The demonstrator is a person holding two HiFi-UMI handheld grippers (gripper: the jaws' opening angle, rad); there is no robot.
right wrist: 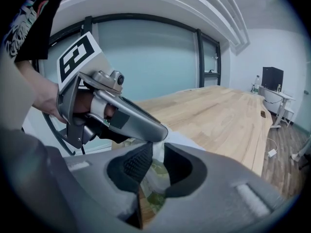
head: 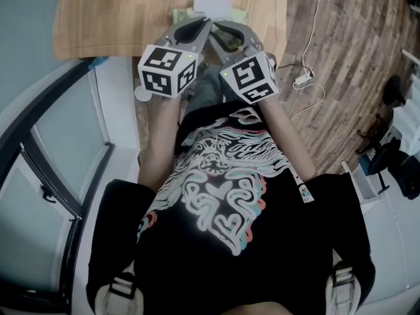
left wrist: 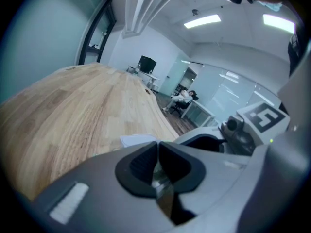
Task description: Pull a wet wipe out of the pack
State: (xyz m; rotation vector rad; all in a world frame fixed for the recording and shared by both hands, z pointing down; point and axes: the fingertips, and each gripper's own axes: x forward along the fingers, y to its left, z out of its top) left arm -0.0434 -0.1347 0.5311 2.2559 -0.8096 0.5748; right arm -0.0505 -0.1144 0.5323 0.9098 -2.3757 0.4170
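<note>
A pale wooden worktop (head: 105, 18) spreads beneath and ahead of the left hand-held gripper (left wrist: 158, 147). To the right of the right hand-held gripper (right wrist: 158, 152), past the worktop's edge, is a plank floor (head: 341, 51). A thin white cable (head: 321, 96) loops across it, and a small white plug block (head: 302, 79) lies on it. Farther right stands a dark chair (head: 394, 90). To the left of the left hand-held gripper rises a glass wall (right wrist: 146, 57) in black frames. Far ahead of that gripper are a dark monitor (left wrist: 147, 63) and a seated person (left wrist: 183, 97), with ceiling lights (left wrist: 204, 20) glowing above.
</note>
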